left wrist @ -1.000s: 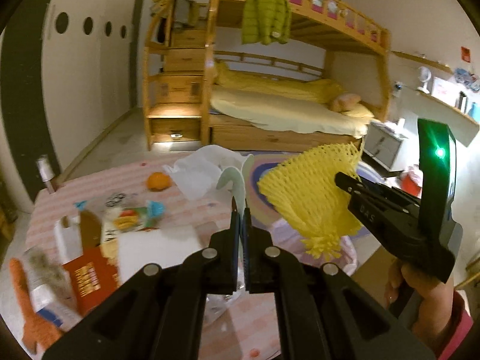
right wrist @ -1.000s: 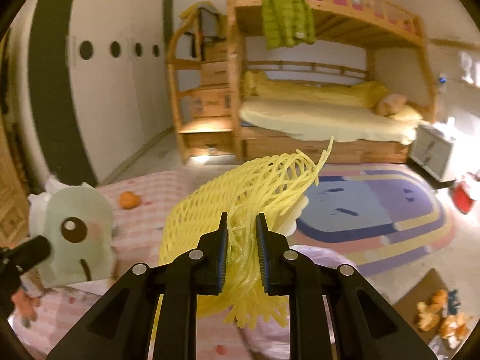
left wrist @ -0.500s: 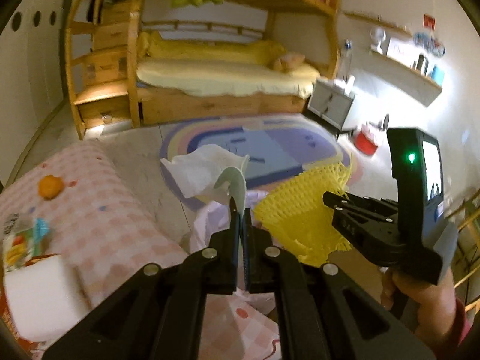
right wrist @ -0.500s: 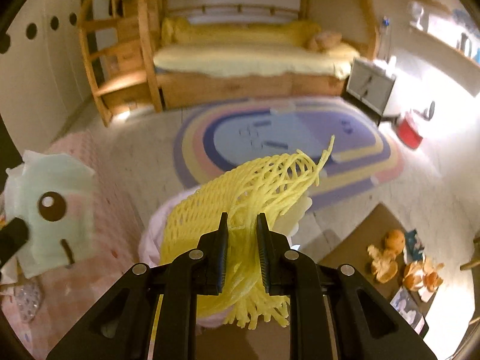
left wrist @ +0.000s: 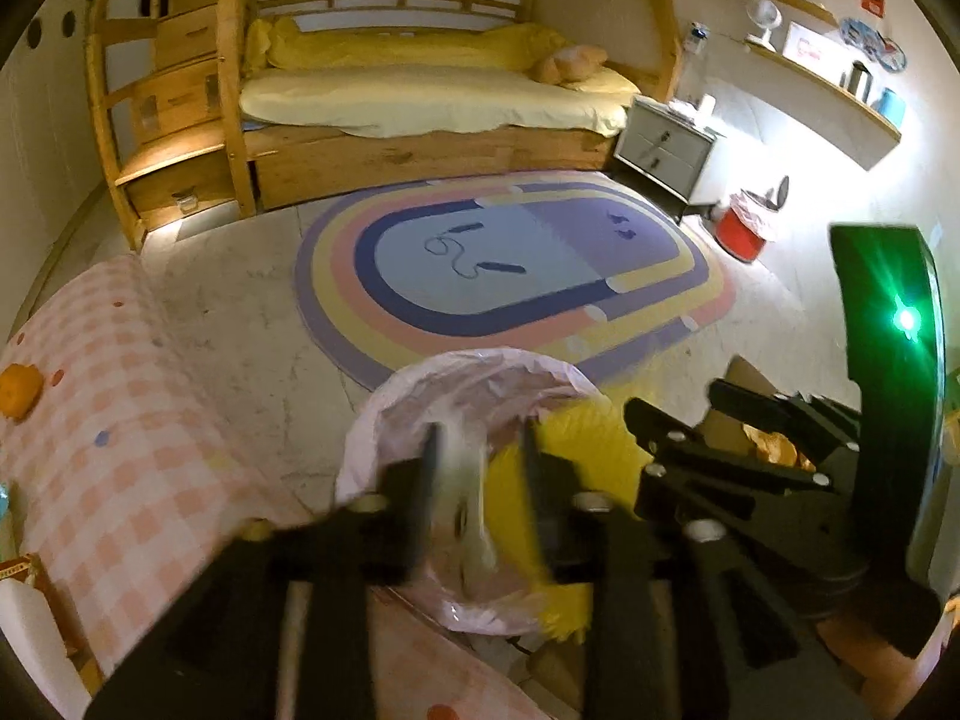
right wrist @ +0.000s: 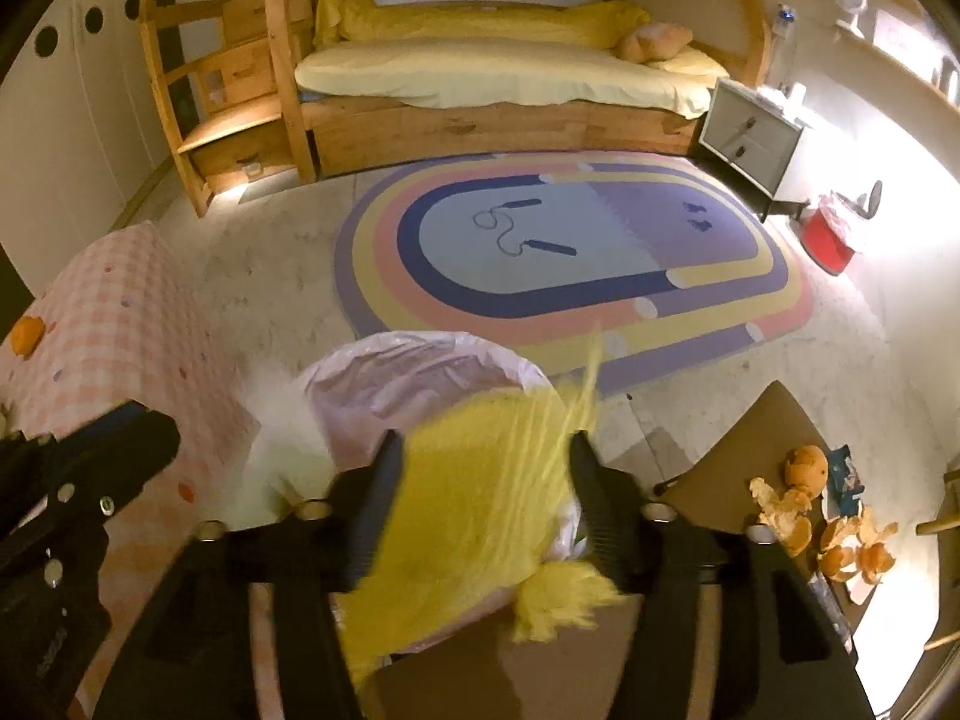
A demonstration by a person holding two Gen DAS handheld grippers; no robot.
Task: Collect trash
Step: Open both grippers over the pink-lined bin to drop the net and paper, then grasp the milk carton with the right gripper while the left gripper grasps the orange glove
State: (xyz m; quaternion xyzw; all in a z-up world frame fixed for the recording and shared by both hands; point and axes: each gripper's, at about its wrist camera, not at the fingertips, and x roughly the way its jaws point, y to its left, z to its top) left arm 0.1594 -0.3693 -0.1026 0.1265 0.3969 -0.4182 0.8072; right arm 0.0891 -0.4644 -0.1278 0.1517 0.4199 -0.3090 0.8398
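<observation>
- Right gripper (right wrist: 480, 504): fingers were spread apart, so the yellow foam net (right wrist: 474, 516) lay unclamped between them, directly over the pink-lined bin (right wrist: 414, 372).
- Left gripper (left wrist: 477, 492): fingers were parted around a blurred pale wrapper (left wrist: 465, 504), above the same bin's opening.

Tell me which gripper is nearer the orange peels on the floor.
Right. The right gripper is over the lined bin, with the orange peels just off its right side; the left gripper sits on the bin's far side.

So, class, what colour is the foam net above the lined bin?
Yellow foam net, clearest in the right wrist view.
</observation>
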